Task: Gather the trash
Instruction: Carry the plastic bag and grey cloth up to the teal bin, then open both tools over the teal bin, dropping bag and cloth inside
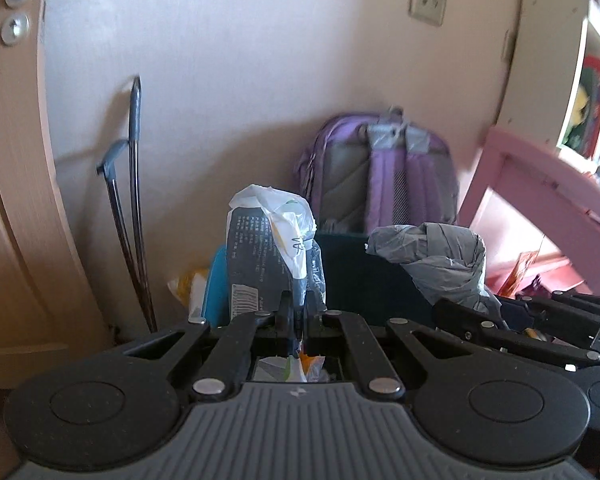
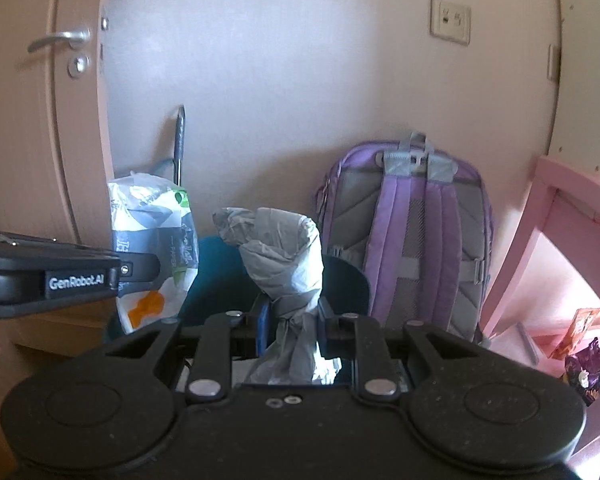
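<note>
My left gripper (image 1: 298,308) is shut on a white printed plastic bag (image 1: 268,248) stuffed with packaging, and the bag sticks up above the fingers. The same bag (image 2: 152,240) shows at the left of the right wrist view, beside the left gripper's body. My right gripper (image 2: 294,320) is shut on the twisted neck of a grey trash bag (image 2: 280,256), whose bunched top rises above the fingers. That grey bag (image 1: 440,260) also appears at the right in the left wrist view. A dark teal bin (image 2: 348,284) stands just behind both bags.
A purple backpack (image 2: 412,248) leans on the wall. A pink shelf unit (image 2: 560,248) with snack wrappers (image 2: 588,364) stands at the right. A wooden door (image 2: 28,140) closes the left side, with dark metal rods (image 1: 134,200) propped beside it.
</note>
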{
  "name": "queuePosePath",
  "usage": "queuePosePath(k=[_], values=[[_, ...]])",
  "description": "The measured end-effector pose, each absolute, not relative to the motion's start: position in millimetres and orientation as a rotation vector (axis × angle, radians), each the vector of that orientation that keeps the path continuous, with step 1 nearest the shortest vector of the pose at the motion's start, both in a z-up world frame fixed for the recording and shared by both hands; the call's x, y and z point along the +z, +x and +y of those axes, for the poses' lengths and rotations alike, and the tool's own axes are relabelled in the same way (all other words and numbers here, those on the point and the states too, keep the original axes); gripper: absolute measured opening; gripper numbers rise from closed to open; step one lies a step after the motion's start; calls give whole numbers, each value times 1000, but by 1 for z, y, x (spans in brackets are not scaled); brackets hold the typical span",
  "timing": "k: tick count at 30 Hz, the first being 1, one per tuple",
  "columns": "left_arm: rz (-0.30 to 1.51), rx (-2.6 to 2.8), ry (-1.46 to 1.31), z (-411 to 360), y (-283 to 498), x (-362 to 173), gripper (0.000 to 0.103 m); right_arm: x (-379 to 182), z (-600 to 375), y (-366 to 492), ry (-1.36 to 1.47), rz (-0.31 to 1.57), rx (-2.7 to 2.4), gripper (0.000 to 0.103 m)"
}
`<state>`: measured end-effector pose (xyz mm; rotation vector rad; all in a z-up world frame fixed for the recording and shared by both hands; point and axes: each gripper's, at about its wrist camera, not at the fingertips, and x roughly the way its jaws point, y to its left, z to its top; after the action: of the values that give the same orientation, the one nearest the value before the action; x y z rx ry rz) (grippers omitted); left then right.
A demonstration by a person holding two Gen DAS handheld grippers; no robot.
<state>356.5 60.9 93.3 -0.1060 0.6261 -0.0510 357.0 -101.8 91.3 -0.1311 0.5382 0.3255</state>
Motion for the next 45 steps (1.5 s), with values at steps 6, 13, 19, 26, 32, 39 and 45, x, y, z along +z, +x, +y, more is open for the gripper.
queuePosePath(k=[6,13,19,26,32,39,45], values=[[728,-63,-110,60,383,69,4,63,-92,375,-168,625,356,22],[794,-72,-25,48,399,48,4,41,-84,378,-230,663,370,22],[834,-51,-8,46,405,35,4,33,-81,379,-248,695,368,25],[882,-35,-38,50,410,30,5,35,-83,380,-236,703,360,28],[870,-25,-28,47,402,36,6,40,-83,373,-237,703,359,36],[842,-39,-29,41,382,55,17,57,-88,352,-225,674,359,40],[763,-25,-45,38,354,78,68,75,-93,325,-229,636,353,45]])
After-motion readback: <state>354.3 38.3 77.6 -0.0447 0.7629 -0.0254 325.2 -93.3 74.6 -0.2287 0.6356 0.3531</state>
